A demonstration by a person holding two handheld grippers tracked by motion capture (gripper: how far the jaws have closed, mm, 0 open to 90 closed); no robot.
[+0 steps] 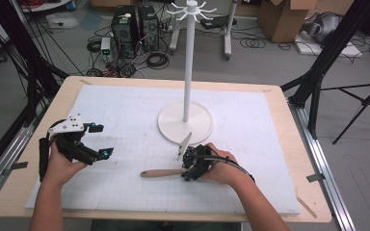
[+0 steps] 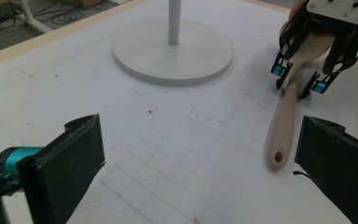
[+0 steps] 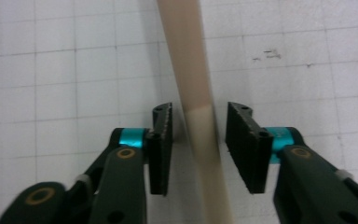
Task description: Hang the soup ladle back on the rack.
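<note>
A wooden utensil [image 1: 161, 173] lies flat on the white gridded mat [image 1: 125, 110], its pale handle pointing left. My right gripper [image 1: 187, 171] is open and straddles the handle [image 3: 193, 70], one jaw on each side with a small gap to the wood. In the left gripper view the utensil [image 2: 284, 116] widens under the right gripper [image 2: 292, 88]. Over the left part of the mat, my left gripper [image 1: 103, 140] is held open with nothing between its jaws [image 2: 198, 154]. The white hook stand [image 1: 185, 122] rises just behind the utensil.
The stand's round base [image 2: 172, 51] lies close behind my right hand, and its pole carries hooks at the top [image 1: 191, 8]. The mat covers a wooden table [image 1: 298, 144]. Black tripod legs [image 1: 318, 72], cables and boxes are on the floor beyond.
</note>
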